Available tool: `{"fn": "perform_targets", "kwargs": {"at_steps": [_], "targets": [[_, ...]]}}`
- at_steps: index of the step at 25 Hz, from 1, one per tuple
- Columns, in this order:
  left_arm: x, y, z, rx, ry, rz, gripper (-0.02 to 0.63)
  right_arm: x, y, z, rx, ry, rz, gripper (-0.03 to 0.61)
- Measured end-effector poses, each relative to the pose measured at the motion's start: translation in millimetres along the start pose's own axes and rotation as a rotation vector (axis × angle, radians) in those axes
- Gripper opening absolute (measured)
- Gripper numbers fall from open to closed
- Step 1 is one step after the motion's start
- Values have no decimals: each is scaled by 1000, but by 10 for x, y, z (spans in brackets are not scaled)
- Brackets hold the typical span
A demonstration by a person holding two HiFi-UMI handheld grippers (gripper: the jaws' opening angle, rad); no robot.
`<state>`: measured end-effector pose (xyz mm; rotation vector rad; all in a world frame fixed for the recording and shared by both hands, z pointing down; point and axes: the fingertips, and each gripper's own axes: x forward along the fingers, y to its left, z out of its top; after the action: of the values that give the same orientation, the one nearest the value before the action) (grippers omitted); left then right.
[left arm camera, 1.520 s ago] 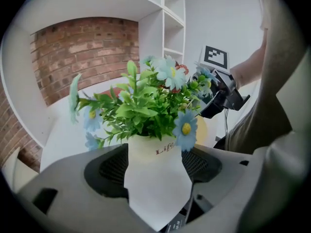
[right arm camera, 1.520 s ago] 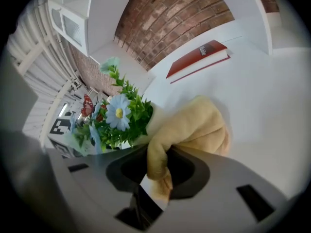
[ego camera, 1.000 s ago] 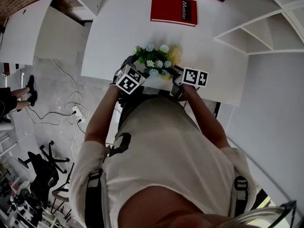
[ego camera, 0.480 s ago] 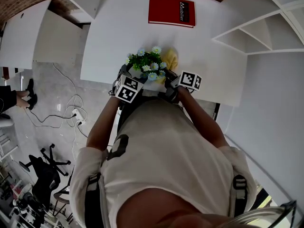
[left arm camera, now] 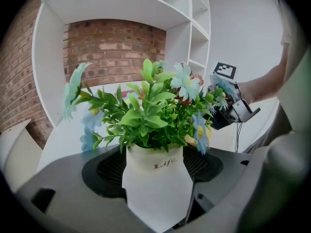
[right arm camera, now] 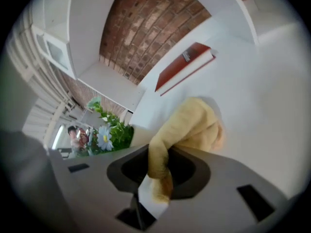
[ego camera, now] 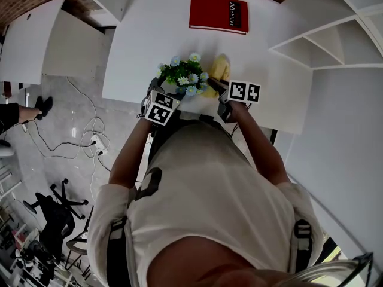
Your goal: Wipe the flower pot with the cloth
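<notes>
A: Which step?
B: Wiping, I think. Left gripper (ego camera: 163,100) clamps the pot (left arm camera: 154,166) over the table (ego camera: 149,40) edge; right gripper (right arm camera: 155,178) pinches the cloth (right arm camera: 192,125) beside it.
A: Next?
B: Likely press cloth onto the pot's side.

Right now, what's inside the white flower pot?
The flower pot is filled with leafy green stems and pale blue flowers that rise well above its rim. Whatever anchors them inside, soil or foam, cannot be seen: the foliage covers the opening.
</notes>
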<state>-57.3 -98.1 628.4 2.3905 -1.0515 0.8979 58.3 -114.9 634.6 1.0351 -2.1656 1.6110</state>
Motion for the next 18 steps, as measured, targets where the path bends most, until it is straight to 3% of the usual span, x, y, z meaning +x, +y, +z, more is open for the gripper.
{"fn": "perform_targets", "kwargs": {"at_steps": [4,6,8,11,14,16,17,18], "targets": [[-253,148,50,-61,-14,-19,354,-348,18,375,-350,-4,-176,118],[-419,303,18,-112,-21,4,356,-376,-23,371,-423,38,-201,151],[-557,415,-40,-142,-18,24,354,-316,-118,207,-405,117,-197,249],[-702,513,-137,-140,-9,62,354,-332,-220,33,-410,151,-246,278],[-812,529,-128,-161,-27,79,354,-467,-186,85,-352,83,-255,304],[-874,484,-72,-177,-54,69,354,-624,-52,198,-285,-9,-216,275],[-906,457,-42,-178,-63,59,347,-697,74,256,-256,-56,-172,220],[-936,434,-11,-174,-67,48,251,-754,234,306,-232,-95,-113,147]]}}
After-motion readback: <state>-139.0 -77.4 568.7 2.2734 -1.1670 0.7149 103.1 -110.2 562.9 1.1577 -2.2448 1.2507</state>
